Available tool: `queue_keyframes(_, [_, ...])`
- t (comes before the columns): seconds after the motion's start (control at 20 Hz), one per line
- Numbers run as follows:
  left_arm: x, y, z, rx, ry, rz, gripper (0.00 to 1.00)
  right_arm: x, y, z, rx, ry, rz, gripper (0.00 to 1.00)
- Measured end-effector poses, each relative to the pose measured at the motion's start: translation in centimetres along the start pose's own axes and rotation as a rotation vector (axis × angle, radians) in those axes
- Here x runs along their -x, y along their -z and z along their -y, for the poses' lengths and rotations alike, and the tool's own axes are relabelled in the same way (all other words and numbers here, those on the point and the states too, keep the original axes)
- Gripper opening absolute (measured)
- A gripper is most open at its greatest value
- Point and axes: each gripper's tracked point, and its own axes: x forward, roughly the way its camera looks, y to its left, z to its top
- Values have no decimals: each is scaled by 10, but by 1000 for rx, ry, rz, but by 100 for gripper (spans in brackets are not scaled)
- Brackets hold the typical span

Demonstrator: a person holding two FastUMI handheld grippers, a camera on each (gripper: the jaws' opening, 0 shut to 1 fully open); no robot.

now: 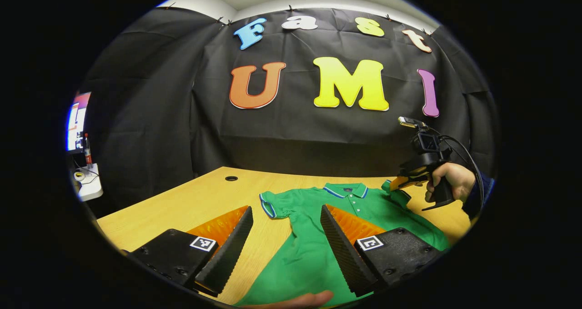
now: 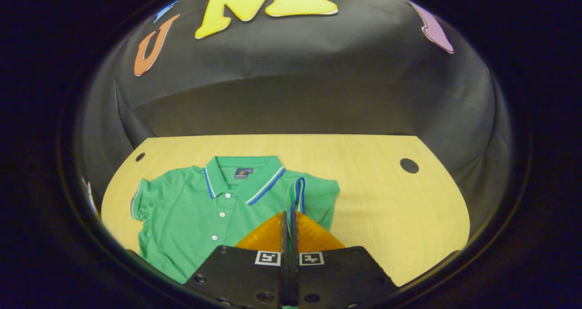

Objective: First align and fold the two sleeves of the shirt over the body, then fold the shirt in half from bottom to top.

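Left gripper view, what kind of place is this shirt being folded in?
Most likely a small recording booth, not a home: black cloth wall draped behind a bare wooden table with cable holes, a green polo shirt laid flat, and a monitor off to one side.

Wooden table [image 2: 377,195] carries a green shirt [image 2: 191,213], seemingly flat.

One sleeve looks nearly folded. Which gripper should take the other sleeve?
Probably left: the left gripper is open near the flat sleeve; the right gripper is shut on the folded sleeve.
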Motion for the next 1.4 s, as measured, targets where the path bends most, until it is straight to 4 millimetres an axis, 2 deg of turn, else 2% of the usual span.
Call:
queue_keyframes(0.2, [-2,4,-6,3,-1,-12,96,6,-7,-30,3,-18,24,0])
queue_keyframes(0.35, [-5,3,-7,-1,3,-14,96,27,-24,-46,-23,-66,81,5])
queue_keyframes(0.55, [-19,0,-17,20,-26,-40,96,72,-54,-44,-3,-74,216,75])
queue_keyframes(0.6, [-23,-4,-19,25,-28,-39,96,85,-60,-43,4,-72,249,88])
queue_keyframes(0.7, [-34,-13,-27,14,-47,-39,96,112,-68,-41,21,-78,304,98])
queue_keyframes(0.75, [-42,-18,-31,6,-59,-40,100,124,-70,-39,31,-74,328,97])
queue_keyframes(0.8, [-49,-26,-34,7,-62,-39,96,137,-72,-36,41,-69,350,97])
queue_keyframes(0.95, [-77,-44,-34,31,-47,-63,96,175,-71,-31,67,-72,415,97])
queue_keyframes(1.05, [-98,-55,-39,17,-52,-76,96,200,-65,-24,85,-67,465,97])
queue_keyframes(1.15, [-123,-59,-49,-25,-76,-96,96,218,-53,-18,87,-58,502,96])
queue_keyframes(1.25, [-152,-54,-51,-34,-73,-128,96,229,-33,-16,83,-59,501,96])
queue_keyframes(1.4, [-185,-15,-59,-39,-84,-267,96,240,1,-17,112,-97,471,97])
